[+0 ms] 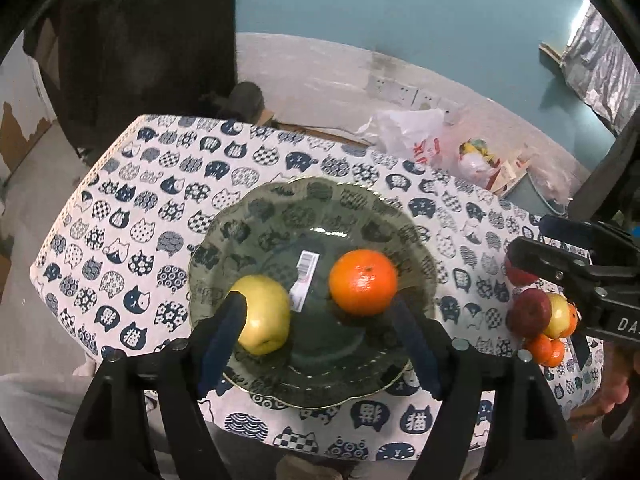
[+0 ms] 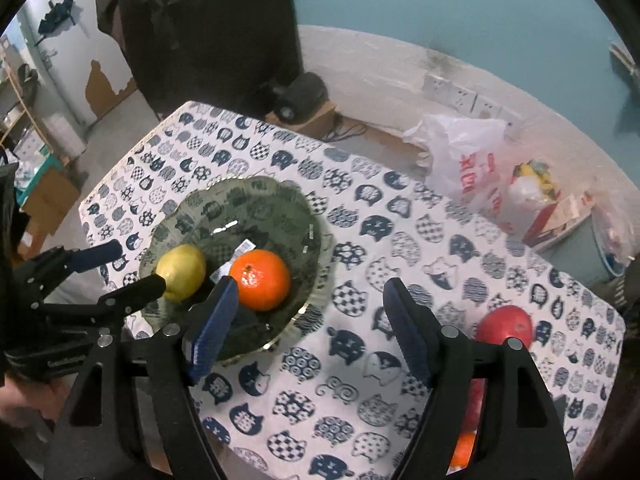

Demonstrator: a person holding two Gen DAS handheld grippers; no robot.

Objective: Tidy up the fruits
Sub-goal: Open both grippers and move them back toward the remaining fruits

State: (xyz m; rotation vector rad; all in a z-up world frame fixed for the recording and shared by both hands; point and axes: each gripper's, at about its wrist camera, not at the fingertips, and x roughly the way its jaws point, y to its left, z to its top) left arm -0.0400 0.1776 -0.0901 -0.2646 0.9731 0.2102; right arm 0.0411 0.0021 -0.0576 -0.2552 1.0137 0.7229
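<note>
A greenish glass dish (image 1: 320, 192) with a scalloped rim sits on the cat-print tablecloth (image 1: 132, 240). In it lie a yellow apple (image 1: 264, 314) and an orange (image 1: 363, 282), a little apart. My left gripper (image 1: 318, 334) hovers open over the dish's near side, one finger beside each fruit and nothing gripped. My right gripper (image 2: 312, 320) stands open over bare cloth just right of the dish (image 2: 280, 200), with nothing between its fingers. To its right lie a red apple (image 2: 506, 326) and more fruit, partly hidden. That pile (image 1: 540, 320) holds red apples, a yellow one and small oranges.
A white plastic bag (image 2: 464, 152) and other bags stand on the floor past the table's far right edge. A dark curtain or coat (image 2: 208, 32) hangs behind the table. A barcode sticker (image 1: 306, 276) shows in the dish. The table's front edge is close below the grippers.
</note>
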